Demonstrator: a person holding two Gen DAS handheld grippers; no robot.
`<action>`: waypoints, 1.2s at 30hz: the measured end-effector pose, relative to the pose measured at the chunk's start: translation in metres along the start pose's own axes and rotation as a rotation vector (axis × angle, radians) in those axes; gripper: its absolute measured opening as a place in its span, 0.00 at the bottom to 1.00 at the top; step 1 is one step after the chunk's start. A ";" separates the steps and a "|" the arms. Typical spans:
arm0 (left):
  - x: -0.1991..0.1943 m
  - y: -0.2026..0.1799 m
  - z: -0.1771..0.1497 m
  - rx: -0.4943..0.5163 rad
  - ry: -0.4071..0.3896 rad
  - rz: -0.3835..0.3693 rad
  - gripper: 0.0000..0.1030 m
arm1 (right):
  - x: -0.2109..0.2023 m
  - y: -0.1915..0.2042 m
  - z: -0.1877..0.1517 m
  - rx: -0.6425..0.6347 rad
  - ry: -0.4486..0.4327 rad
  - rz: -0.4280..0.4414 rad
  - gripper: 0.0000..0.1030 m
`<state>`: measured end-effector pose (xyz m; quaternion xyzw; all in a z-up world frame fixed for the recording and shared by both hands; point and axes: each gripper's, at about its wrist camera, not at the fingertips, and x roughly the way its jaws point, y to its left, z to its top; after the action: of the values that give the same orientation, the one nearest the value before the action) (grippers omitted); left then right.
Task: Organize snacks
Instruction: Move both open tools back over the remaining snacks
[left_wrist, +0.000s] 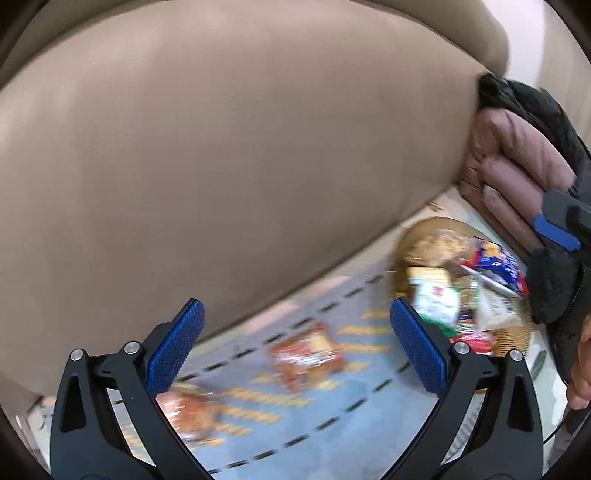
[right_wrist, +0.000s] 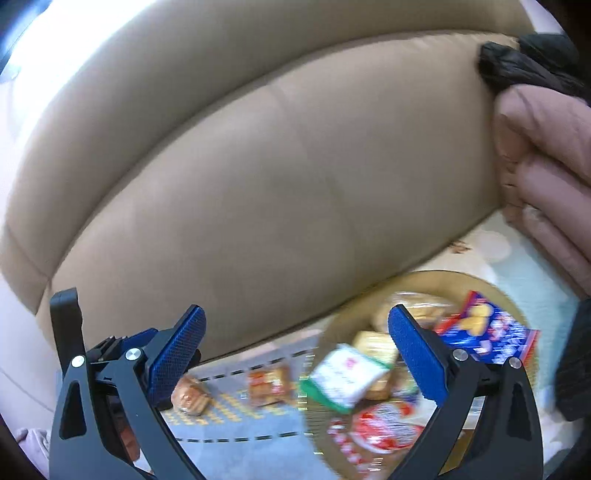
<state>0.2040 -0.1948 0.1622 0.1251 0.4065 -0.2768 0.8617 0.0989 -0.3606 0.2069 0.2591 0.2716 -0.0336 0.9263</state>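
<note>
Two snack packets, an orange-red wrapped one (left_wrist: 306, 354) and a browner one (left_wrist: 192, 410) nearer left, are seen lying loose on the blue patterned mat (left_wrist: 332, 417), both motion-blurred. The remaining snacks, including a blue bag (right_wrist: 487, 328), a white-green pack (right_wrist: 345, 373) and a red-white pack (right_wrist: 384, 424), are piled in the round woven basket (right_wrist: 436, 278) at right, beside the beige sofa cushion (right_wrist: 277, 192). The left gripper (left_wrist: 297, 345) and right gripper (right_wrist: 295, 347) are held spread wide, nothing gripped.
</note>
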 end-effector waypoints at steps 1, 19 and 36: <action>-0.004 0.011 -0.003 -0.017 -0.003 0.011 0.97 | 0.003 0.007 -0.002 -0.012 0.006 0.010 0.95; -0.001 0.140 -0.131 -0.194 0.045 0.105 0.97 | 0.087 0.109 -0.109 -0.242 0.123 0.025 0.95; 0.072 0.131 -0.151 -0.203 0.065 -0.001 0.97 | 0.155 0.081 -0.160 -0.384 0.043 -0.239 0.95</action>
<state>0.2217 -0.0481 0.0093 0.0460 0.4603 -0.2302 0.8562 0.1694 -0.1994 0.0488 0.0449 0.3213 -0.0852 0.9421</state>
